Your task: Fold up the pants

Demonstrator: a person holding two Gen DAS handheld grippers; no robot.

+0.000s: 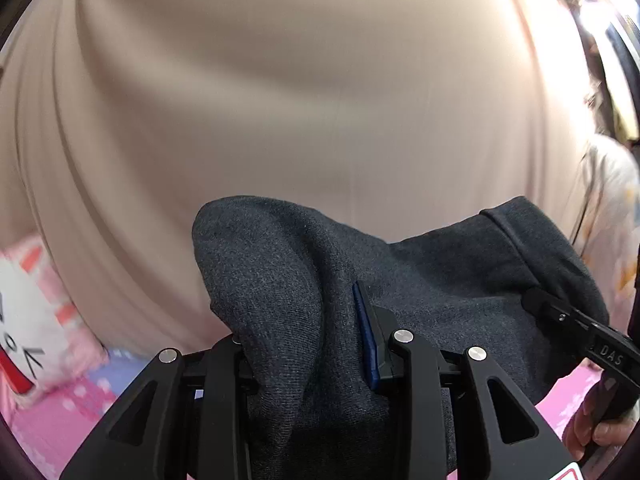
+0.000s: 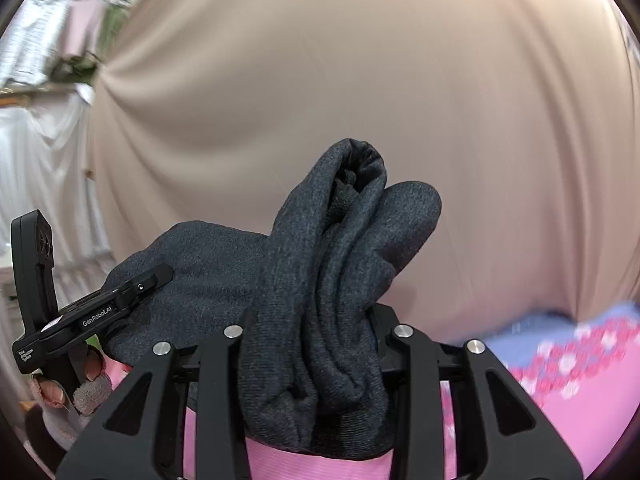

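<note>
Charcoal pants (image 2: 320, 280) — beige curtain (image 2: 360, 80) — pink flowered bedding (image 2: 580, 360)

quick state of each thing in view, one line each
pants: bunched, lifted, held at two spots
left gripper: shut on pants
right gripper: shut on pants
curtain: drawn, hanging in folds
pillow: lying on the pink bedding

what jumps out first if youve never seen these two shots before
The dark grey pants fill the lower middle of both views, bunched between the fingers of the right gripper and of the left gripper, so each is clamped on the cloth. Behind them a beige curtain covers nearly the whole background, and a pink flowered bedspread shows low at the edges.
</note>
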